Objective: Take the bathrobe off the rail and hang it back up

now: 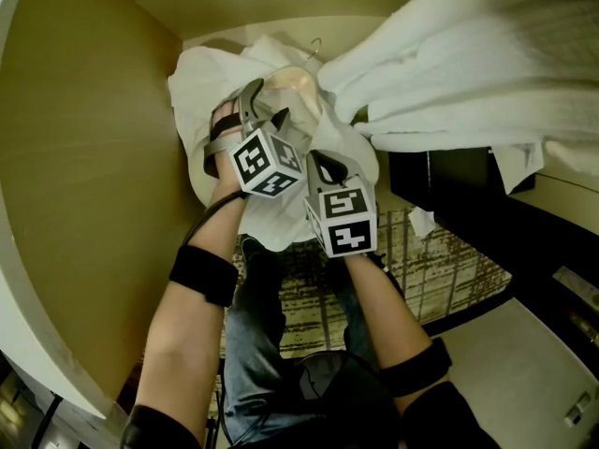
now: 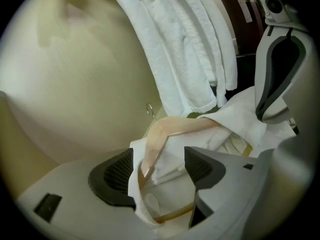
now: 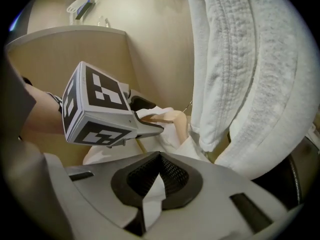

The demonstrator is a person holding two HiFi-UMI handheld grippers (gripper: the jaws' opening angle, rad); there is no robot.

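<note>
Inside the wardrobe we have the bathrobe (image 1: 201,82), a thin white garment draped over a wooden hanger (image 2: 170,129), off the rail and held low beside the wardrobe's side wall (image 1: 75,157). The rail itself shows in no view. A thick terry robe (image 1: 468,73) hangs just to the right.

The left gripper (image 2: 157,171) has its jaws wide apart, with the hanger's arm and the cloth between them but not clamped. The right gripper (image 3: 159,176) has its jaws closed on a fold of the bathrobe.

With only cloth pinched, we judge the hanger could tip or slide free and the bathrobe slip off. The hook (image 2: 149,109) might also snag the terry robe on the way up.
</note>
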